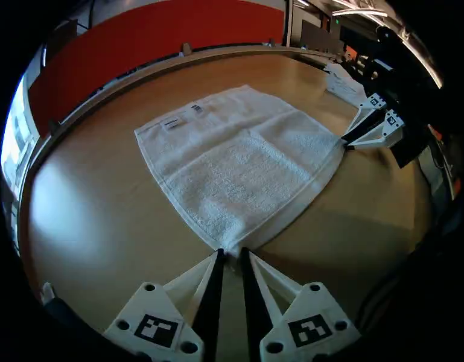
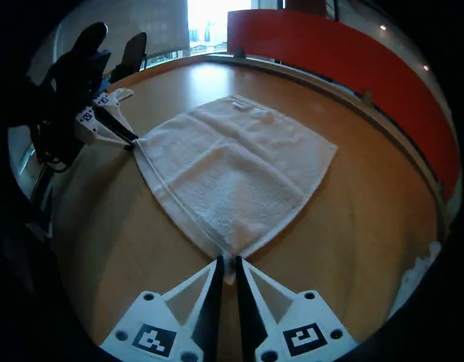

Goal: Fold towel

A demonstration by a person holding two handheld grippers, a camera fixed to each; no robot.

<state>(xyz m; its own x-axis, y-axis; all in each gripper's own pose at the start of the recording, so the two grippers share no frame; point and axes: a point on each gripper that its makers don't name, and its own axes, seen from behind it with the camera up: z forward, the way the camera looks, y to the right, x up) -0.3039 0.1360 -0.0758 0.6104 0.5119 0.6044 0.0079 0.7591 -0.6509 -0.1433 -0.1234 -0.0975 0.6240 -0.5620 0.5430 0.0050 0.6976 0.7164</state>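
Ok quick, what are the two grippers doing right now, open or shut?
The left gripper is closed, pinching one corner of the towel.
The right gripper is closed, pinching another towel corner.

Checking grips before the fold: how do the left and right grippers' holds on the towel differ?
The left gripper pinches only the tip of its towel corner; the right gripper has its corner reaching deeper between its fingers. The left gripper's finger gap looks slightly wider than the right gripper's. Shared: both sit low over the wooden table, each closed on a neighbouring corner of one hemmed edge.
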